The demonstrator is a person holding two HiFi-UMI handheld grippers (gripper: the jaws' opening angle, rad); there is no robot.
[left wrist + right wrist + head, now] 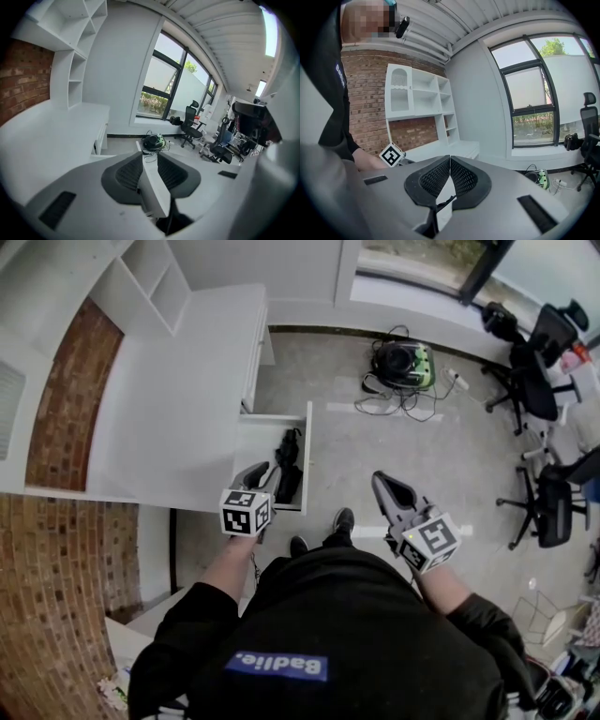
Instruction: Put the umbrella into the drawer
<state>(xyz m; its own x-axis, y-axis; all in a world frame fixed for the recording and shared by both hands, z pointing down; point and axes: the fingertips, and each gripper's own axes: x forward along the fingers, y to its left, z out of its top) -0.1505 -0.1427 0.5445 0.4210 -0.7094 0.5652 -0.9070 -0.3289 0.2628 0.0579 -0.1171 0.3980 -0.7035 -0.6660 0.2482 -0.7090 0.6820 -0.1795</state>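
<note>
Black folded umbrella (287,463) is lying inside the open drawer (274,418), which sticks out from the white counter (169,399). Left tool (257,472) hovers over the drawer's near end, jaws partly apart, nothing between them. Right tool (380,480) is well clear, out over the floor (450,456), jaws closed together and empty.
</note>
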